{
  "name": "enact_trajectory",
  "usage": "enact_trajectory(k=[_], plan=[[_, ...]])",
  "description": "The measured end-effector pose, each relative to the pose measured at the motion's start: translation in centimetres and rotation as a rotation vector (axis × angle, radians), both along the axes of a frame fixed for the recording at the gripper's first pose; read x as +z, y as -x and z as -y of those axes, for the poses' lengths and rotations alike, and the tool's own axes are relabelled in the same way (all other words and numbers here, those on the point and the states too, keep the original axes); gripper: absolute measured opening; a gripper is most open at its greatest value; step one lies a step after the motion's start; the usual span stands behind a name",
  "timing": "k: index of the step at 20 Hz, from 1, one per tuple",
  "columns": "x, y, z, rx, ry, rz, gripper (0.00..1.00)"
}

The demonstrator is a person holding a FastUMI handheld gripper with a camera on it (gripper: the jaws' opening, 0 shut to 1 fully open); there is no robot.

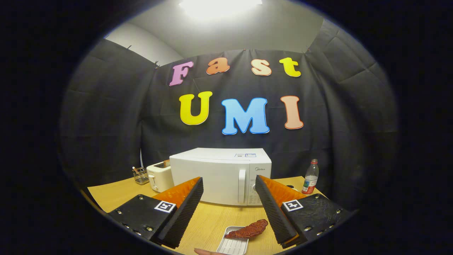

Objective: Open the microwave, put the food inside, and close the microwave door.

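The microwave (219,174) is plain white, door handle (241,185) included, and the toaster (158,176) beside it is a creamy white. The table (109,194) is a warm yellow wood tone. On a pale silver ribbed tray (231,245) lies a reddish-brown piece of food (247,229). The bottle (311,177) is clear with a red cap and a red-and-white label. The gripper (229,187) stands wide apart, its fingers each carrying a black-and-white square marker.
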State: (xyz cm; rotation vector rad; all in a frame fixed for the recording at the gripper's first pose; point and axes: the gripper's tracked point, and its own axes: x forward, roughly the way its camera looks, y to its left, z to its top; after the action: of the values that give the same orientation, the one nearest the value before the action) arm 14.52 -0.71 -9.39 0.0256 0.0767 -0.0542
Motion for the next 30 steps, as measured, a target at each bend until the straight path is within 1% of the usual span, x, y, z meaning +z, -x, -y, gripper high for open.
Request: enact_trajectory(k=[4, 9, 12, 15, 18, 21, 23, 24, 25, 27, 28, 30], plan=[[-2.2, -4.0, 1.6, -0.056, -0.019, 0.004, 0.94], [-5.6, -8.6, 3.6, -0.095, -0.089, -0.022, 0.94], [-7.8, -10.9, 4.1, -0.100, -0.108, -0.066, 0.94], [-9.4, -13.1, 5.1, -0.124, -0.096, -0.076, 0.94], [-10.6, -15.2, 5.2, -0.122, -0.105, -0.088, 0.94], [-11.1, -17.3, 5.2, -0.120, -0.069, -0.076, 0.94], [-12.1, -18.5, 5.1, -0.114, -0.058, -0.096, 0.94], [-12.6, -18.9, 5.1, -0.119, -0.055, -0.108, 0.89], [-13.0, -19.2, 5.2, -0.121, -0.057, -0.116, 0.76], [-13.8, -19.8, 4.3, -0.102, -0.066, -0.123, 0.76], [-14.1, -20.0, 4.7, -0.129, -0.036, -0.132, 0.75], [-14.4, -20.3, 5.1, -0.148, -0.014, -0.122, 0.33]])
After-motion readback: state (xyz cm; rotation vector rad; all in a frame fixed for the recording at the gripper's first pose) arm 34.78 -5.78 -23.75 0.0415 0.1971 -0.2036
